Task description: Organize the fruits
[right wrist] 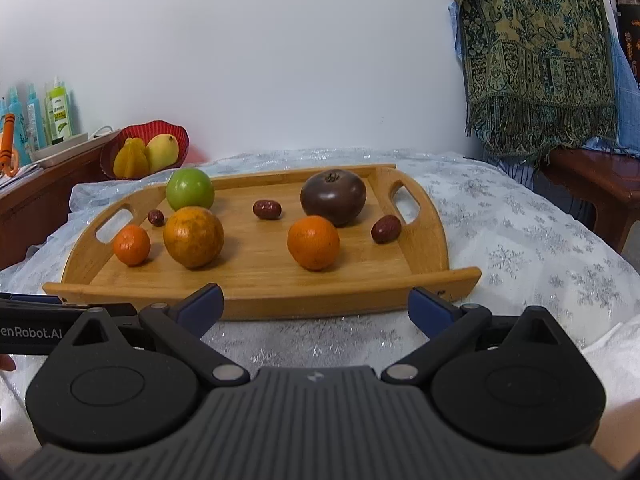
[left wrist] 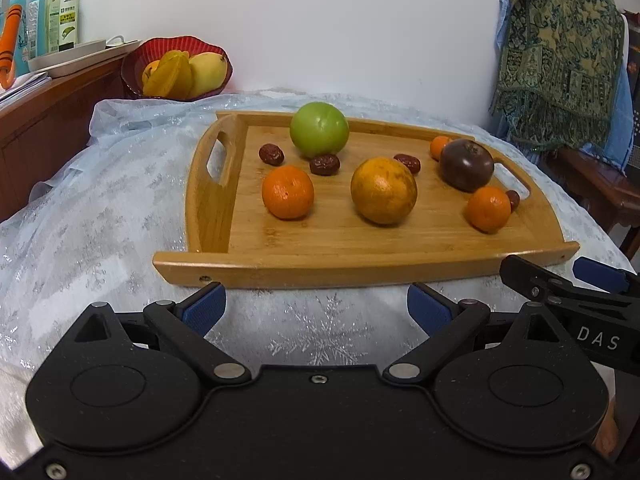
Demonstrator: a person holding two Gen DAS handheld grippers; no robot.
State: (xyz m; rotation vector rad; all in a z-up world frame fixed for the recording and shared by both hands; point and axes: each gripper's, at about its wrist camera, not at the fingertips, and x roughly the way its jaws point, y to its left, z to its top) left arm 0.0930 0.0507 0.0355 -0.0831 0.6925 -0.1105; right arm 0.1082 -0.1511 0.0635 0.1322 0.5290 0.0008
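A bamboo tray (left wrist: pixel 320 268) (right wrist: pixel 260 300) sits on the table and holds loose fruit. On it are a green apple (left wrist: pixel 319 129) (right wrist: pixel 190 189), a large yellow-orange citrus (left wrist: pixel 383 190) (right wrist: pixel 193 237), a dark purple fruit (left wrist: pixel 466 165) (right wrist: pixel 333 197), small tangerines (left wrist: pixel 287 192) (right wrist: pixel 313 243) and several dark red dates (left wrist: pixel 324 164) (right wrist: pixel 266 209). My left gripper (left wrist: pixel 316 308) is open and empty, just short of the tray's near rim. My right gripper (right wrist: pixel 316 306) is open and empty at the same rim, to the right of the left one.
A red bowl (left wrist: pixel 136 68) (right wrist: pixel 110 156) with a mango and starfruit stands at the back left by a wooden cabinet (left wrist: pixel 48 120). Spray bottles (left wrist: pixel 44 16) stand on the cabinet. A patterned shawl (left wrist: pixel 560 52) (right wrist: pixel 536 60) hangs at the right. A pale snowflake cloth (left wrist: pixel 100 220) covers the table.
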